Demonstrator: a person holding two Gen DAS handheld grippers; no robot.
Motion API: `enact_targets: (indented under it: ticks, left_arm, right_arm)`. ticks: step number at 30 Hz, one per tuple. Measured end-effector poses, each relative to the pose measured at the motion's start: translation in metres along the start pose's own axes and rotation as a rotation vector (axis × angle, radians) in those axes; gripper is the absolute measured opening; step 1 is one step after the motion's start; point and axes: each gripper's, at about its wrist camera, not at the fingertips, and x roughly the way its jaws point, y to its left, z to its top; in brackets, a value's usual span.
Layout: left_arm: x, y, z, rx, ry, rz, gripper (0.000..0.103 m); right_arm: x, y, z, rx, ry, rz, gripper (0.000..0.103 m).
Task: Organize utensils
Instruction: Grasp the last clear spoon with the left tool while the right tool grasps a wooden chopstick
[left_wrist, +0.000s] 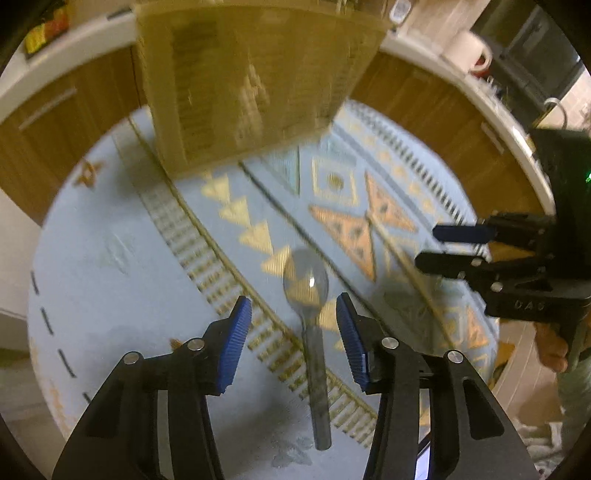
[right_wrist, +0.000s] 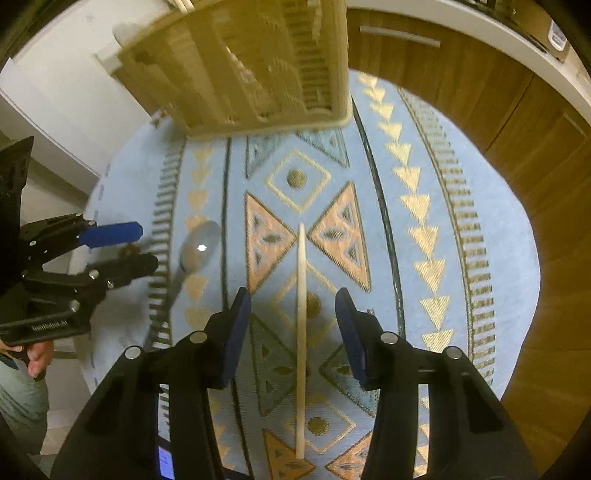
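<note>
Two open grippers (left_wrist: 293, 314) (right_wrist: 293, 314) over spoon (left_wrist: 308, 295) & chopstick (right_wrist: 301, 332)

Under me lies a pale blue patterned rug (right_wrist: 424, 258). Wooden cabinets (right_wrist: 517, 147) stand beyond it. A white mug (left_wrist: 471, 51) sits far right on the counter (left_wrist: 417, 48).

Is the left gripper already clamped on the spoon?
No. The left gripper stands open, its pads clear of the spoon lying on the rug.
</note>
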Motion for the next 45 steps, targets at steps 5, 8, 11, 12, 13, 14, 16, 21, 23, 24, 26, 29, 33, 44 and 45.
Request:
enact_targets:
  ticks: [5, 8, 11, 12, 13, 14, 16, 21, 23, 24, 26, 29, 33, 44, 45]
  left_arm:
    - [0.021, -0.005, -0.004, 0.026, 0.061, 0.014, 0.041]
    - [0.023, -0.010, -0.005, 0.050, 0.069, 0.049, 0.038]
    - [0.023, -0.018, -0.006, 0.075, 0.075, 0.090, 0.036]
    - [0.023, -0.021, -0.006, 0.089, 0.079, 0.108, 0.034]
    - [0.025, -0.025, -0.003, 0.100, 0.084, 0.120, 0.031]
    - [0.026, -0.028, -0.003, 0.110, 0.087, 0.129, 0.029]
    - [0.028, -0.034, -0.003, 0.126, 0.099, 0.142, 0.026]
    - [0.033, -0.048, -0.002, 0.154, 0.104, 0.189, 0.026]
    - [0.038, -0.058, -0.003, 0.169, 0.107, 0.210, 0.026]
    - [0.039, -0.062, -0.002, 0.179, 0.107, 0.222, 0.027]
    - [0.042, -0.067, -0.004, 0.203, 0.102, 0.247, 0.027]
    - [0.043, -0.071, -0.006, 0.192, 0.098, 0.235, 0.027]
    - [0.041, -0.069, -0.006, 0.169, 0.093, 0.205, 0.028]
    - [0.043, -0.081, -0.017, 0.233, 0.089, 0.257, 0.012]
    - [0.044, -0.084, -0.017, 0.245, 0.092, 0.264, 0.010]
  right_arm:
    - [0.014, 0.002, -0.003, -0.005, 0.052, 0.007, 0.036]
    - [0.024, 0.005, -0.005, -0.018, 0.080, 0.003, 0.032]
    - [0.032, 0.007, -0.005, -0.019, 0.103, -0.001, 0.029]
    - [0.033, 0.009, -0.005, -0.029, 0.100, -0.011, 0.029]
    - [0.033, 0.010, -0.005, -0.035, 0.102, -0.018, 0.028]
    - [0.034, 0.011, -0.005, -0.039, 0.103, -0.024, 0.027]
    - [0.036, 0.013, -0.005, -0.048, 0.104, -0.032, 0.026]
    - [0.037, 0.019, -0.008, -0.086, 0.095, -0.073, 0.019]
    - [0.038, 0.021, -0.009, -0.096, 0.092, -0.084, 0.019]
    - [0.039, 0.021, -0.009, -0.097, 0.090, -0.085, 0.018]
    - [0.040, 0.023, -0.010, -0.102, 0.084, -0.093, 0.015]
    - [0.042, 0.024, -0.010, -0.097, 0.079, -0.087, 0.014]
    - [0.041, 0.018, -0.008, -0.061, 0.081, -0.058, 0.014]
    - [0.035, 0.015, -0.018, -0.132, 0.059, -0.105, 0.008]
    - [0.035, 0.016, -0.019, -0.137, 0.057, -0.106, 0.006]
